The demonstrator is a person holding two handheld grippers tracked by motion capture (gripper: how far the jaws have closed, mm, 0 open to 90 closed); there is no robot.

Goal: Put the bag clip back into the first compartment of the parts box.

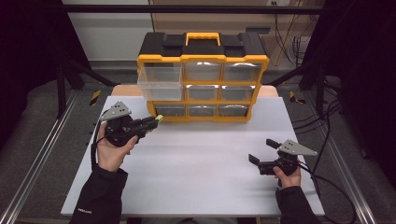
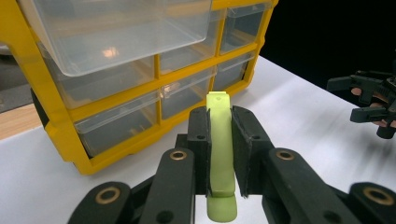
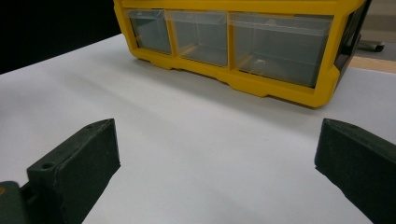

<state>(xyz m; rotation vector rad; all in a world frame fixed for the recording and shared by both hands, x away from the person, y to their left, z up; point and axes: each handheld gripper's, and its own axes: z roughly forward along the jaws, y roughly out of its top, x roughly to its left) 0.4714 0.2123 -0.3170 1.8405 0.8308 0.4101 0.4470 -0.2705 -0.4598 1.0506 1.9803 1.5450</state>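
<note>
High view: left gripper (image 1: pixel 156 120) is clamped on a pale green clip-like piece (image 2: pixel 220 154), held above the bench (image 1: pixel 196 182) just below the pulled-out top-left drawer (image 1: pixel 159 80) of the yellow organizer (image 1: pixel 201 58). Right gripper (image 1: pixel 262 150) sits wide open and empty, well apart. Looks like the carry step; next move needs lifting over the drawer rim, then release inside.

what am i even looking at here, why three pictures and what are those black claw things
A person sits at a white table holding a hand-held two-jaw gripper in each hand. One picture looks down from above; the other two come from cameras riding on each gripper. A yellow drawer cabinet stands on the table, its top-left clear drawer pulled out. The left gripper is shut on a small pale green piece and points toward the cabinet. The right gripper is open and holds nothing.
</note>
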